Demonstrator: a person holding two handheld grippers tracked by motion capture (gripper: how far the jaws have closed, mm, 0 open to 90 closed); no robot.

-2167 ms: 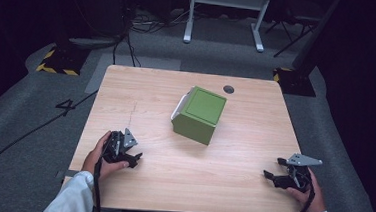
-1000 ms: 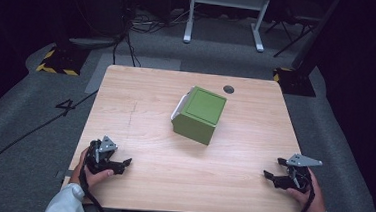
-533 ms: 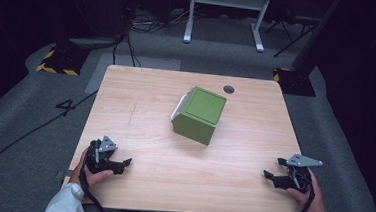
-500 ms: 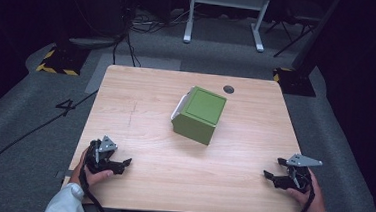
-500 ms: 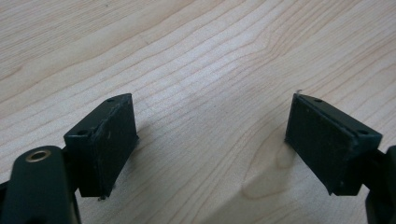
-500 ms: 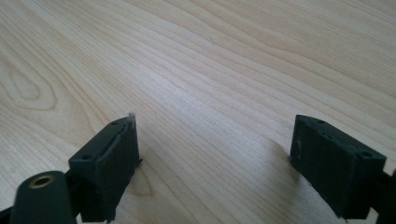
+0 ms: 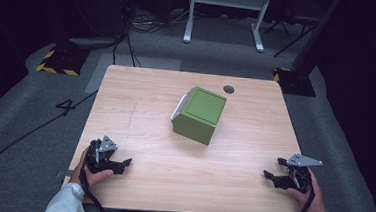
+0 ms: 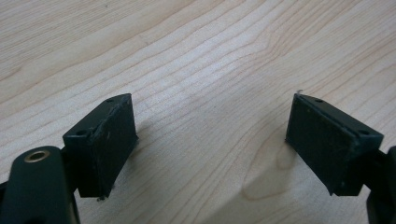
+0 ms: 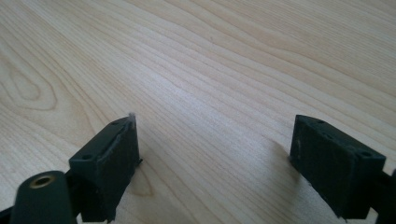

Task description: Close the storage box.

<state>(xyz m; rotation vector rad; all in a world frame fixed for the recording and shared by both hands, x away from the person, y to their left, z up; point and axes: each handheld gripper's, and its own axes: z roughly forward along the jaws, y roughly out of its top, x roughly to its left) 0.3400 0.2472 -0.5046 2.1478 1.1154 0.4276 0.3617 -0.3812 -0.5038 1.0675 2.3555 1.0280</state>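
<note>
A green box [image 7: 199, 114] with a pale left side lies near the middle of the wooden table [image 7: 151, 103], turned at an angle. My left gripper [image 7: 123, 164] rests on the table near the front left corner, held by a hand, far from the box. Its jaws stand wide apart over bare wood [image 8: 210, 135], so it is open. My right gripper [image 7: 269, 177] rests near the front right corner, also held by a hand. It is open too, with only wood grain [image 9: 215, 135] between its black pads.
A dark round cable hole [image 7: 228, 89] sits in the table's far edge behind the box. Beyond the table are grey floor, cables, a white stand's legs [image 7: 222, 18] and yellow-black striped blocks [image 7: 58, 62]. A cable [image 7: 34, 125] runs across the floor at left.
My left gripper has drawn back toward the front left corner and settled there. The box and my right gripper have stayed in place.
</note>
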